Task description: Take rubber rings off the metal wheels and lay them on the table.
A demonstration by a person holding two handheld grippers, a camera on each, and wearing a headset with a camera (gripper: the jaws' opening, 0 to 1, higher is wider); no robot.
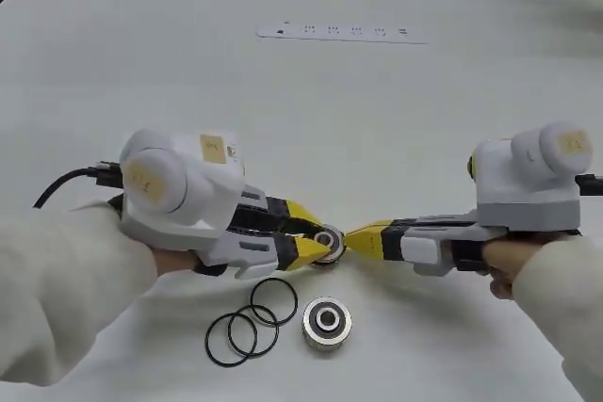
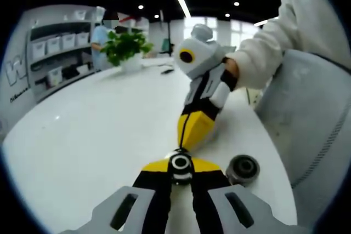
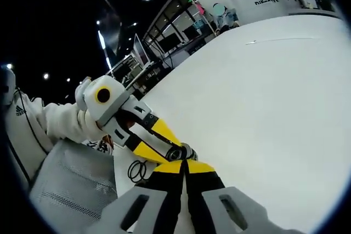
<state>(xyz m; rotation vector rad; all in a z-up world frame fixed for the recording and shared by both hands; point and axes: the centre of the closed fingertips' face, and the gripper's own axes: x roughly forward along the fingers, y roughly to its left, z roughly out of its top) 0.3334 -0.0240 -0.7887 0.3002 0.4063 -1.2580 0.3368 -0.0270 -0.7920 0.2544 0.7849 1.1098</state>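
1. The left gripper (image 1: 317, 235) is held in the person's left hand at the left of the head view. Its body sits low over the table (image 1: 396, 120), its jaws point toward the centre, and a pale sleeve (image 1: 66, 280) covers the forearm
2. The left jaws are clamped on a metal wheel (image 1: 327, 242), with 1 yellow tip on each side. In the left gripper view the wheel (image 2: 180, 165) sits between the tips with its face toward the camera
3. The right gripper (image 1: 352, 237) is held in the right hand. It comes in from the right, close to level, pointing head-on at the left gripper
4. The right jaws are together, and the right gripper view (image 3: 185, 164) shows only a narrow seam between them. Their tips touch the rim of the held wheel (image 3: 184, 150). Whether they pinch any rubber cannot be told
5. The held wheel sits between the 2 grippers, close above the table, at the near centre
6. A second metal wheel (image 1: 327, 322) lies flat on the table just nearer the person than the grippers, apart from both (image 2: 243, 169)
7. 3 rubber rings (image 1: 252, 327) lie flat on the table in an overlapping chain, just beside the second metal wheel on its left
8. A power strip (image 1: 341, 33) lies on the far side of the table, and a plant (image 2: 126, 47) stands at the far edge
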